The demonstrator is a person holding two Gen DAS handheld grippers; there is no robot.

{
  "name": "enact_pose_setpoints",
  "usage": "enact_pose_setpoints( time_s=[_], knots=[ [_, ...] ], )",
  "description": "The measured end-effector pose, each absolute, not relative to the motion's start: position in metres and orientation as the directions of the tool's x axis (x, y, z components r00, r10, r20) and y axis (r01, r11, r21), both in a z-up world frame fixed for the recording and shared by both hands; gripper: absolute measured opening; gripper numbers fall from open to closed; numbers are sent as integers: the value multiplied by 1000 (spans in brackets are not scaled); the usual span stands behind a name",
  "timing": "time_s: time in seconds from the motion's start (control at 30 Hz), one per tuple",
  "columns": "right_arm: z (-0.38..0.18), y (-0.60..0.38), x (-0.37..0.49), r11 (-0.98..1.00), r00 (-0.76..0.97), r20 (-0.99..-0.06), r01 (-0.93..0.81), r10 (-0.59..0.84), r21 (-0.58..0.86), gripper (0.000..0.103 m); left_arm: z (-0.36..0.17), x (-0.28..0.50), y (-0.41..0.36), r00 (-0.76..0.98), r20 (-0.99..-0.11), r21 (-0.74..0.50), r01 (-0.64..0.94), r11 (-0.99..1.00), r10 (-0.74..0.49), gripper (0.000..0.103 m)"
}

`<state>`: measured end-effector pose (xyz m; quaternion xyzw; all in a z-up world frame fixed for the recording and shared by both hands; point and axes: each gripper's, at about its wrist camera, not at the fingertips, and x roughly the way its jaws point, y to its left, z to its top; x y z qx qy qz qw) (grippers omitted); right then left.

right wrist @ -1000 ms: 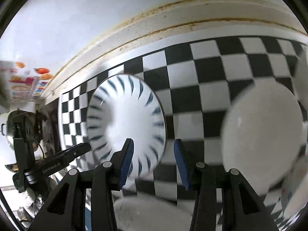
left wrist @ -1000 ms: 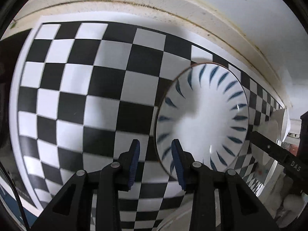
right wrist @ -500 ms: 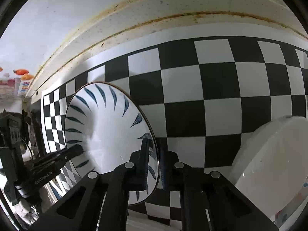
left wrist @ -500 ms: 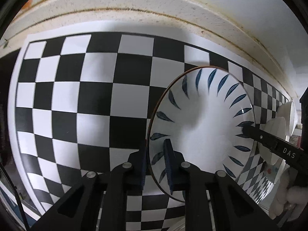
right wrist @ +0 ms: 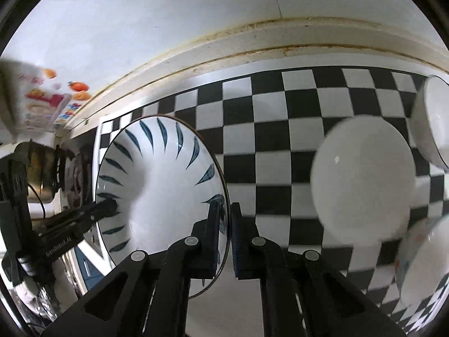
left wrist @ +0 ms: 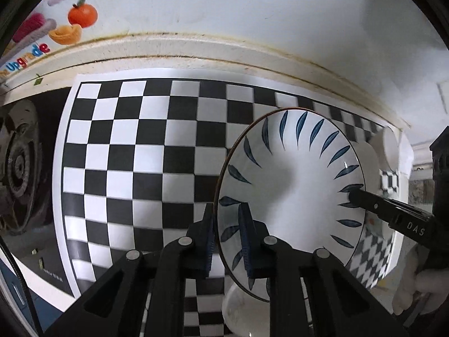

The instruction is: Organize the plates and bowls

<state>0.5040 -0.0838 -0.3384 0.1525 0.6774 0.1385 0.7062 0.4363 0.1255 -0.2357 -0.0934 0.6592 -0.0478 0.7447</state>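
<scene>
Both grippers, left and right, pinch opposite rims of a blue-leaf plate; white bowls crowd the checkered desk's right edge.

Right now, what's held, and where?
Both grippers, left gripper and right gripper, pinch the blue-leaf plate at opposite points of its rim.
</scene>
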Motion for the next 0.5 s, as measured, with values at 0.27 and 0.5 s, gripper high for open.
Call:
enact_pose_setpoints(
  time_s=[0.27,0.5],
  knots=[
    [-294,-109,430,903,98,-899,3,428,430,9,-207,382,116,120,-969,-216,23,976,-217,14],
    [-303,-124,367,899,82,-898,37,433,437,9,-237,346,100,44,-974,-219,44,975,-221,14]
  ],
)
